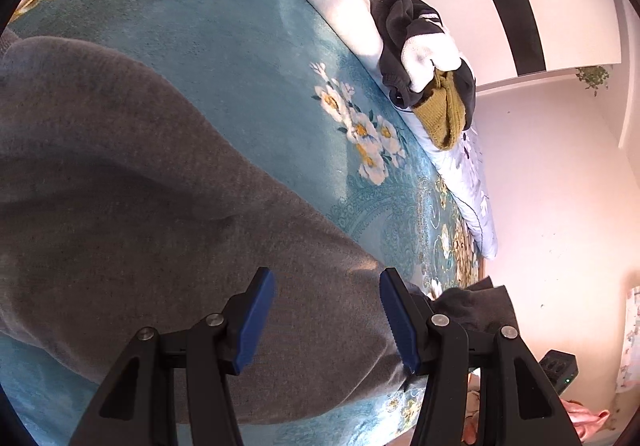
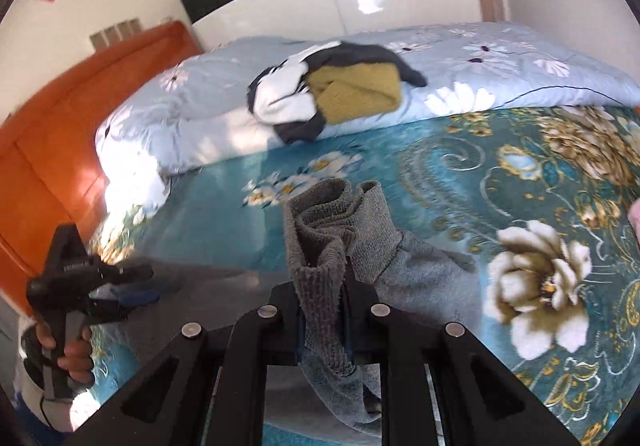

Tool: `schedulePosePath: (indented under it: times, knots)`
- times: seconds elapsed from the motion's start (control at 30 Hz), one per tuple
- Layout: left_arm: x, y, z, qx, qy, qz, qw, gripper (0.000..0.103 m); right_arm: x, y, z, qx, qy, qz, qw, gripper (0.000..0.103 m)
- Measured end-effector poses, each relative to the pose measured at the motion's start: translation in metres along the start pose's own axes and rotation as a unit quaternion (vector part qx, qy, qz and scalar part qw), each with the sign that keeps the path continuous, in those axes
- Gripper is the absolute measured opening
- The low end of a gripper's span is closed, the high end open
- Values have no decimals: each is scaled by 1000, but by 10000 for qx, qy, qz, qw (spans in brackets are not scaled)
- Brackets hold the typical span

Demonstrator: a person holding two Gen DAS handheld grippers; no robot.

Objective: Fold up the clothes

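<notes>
A grey sweater point(image 1: 140, 206) lies spread on the teal flowered blanket point(image 1: 248, 58). My left gripper point(image 1: 324, 314) hovers over its lower part, open, blue pads apart with only cloth beneath them. In the right wrist view my right gripper point(image 2: 322, 310) is shut on the sweater's ribbed cuff point(image 2: 320, 242), which stands bunched up above the fingers while the sleeve trails down to the right. The left gripper point(image 2: 116, 286) shows at the left edge, held by a hand point(image 2: 74, 358).
A pile of dark, white and mustard clothes point(image 2: 332, 94) rests on the pale blue quilt point(image 2: 480, 66) at the far side of the bed. An orange headboard point(image 2: 52, 166) stands at left. The bed's edge and pink floor point(image 1: 560, 206) lie to the right.
</notes>
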State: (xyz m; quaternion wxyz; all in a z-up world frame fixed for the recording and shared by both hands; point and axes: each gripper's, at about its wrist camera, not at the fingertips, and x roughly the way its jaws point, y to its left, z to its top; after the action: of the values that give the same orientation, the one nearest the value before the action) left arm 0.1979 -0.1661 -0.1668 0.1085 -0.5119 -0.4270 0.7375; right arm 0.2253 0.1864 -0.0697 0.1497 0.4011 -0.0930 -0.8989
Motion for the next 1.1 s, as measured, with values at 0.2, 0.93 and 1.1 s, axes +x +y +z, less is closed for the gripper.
schedulePosePath:
  times: [0.2, 0.93, 1.1]
  knots:
    - [-7, 8, 0, -5, -26, -10, 10000, 59, 65, 71, -34, -753, 756, 113, 9942, 15]
    - [39, -68, -28, 1290, 870, -353, 9872, 63, 25, -26, -53, 681, 763, 42, 9947, 53]
    - [73, -74, -53, 1576, 1480, -33, 9763, 63, 18, -51, -74, 1115, 897, -7, 9897, 53]
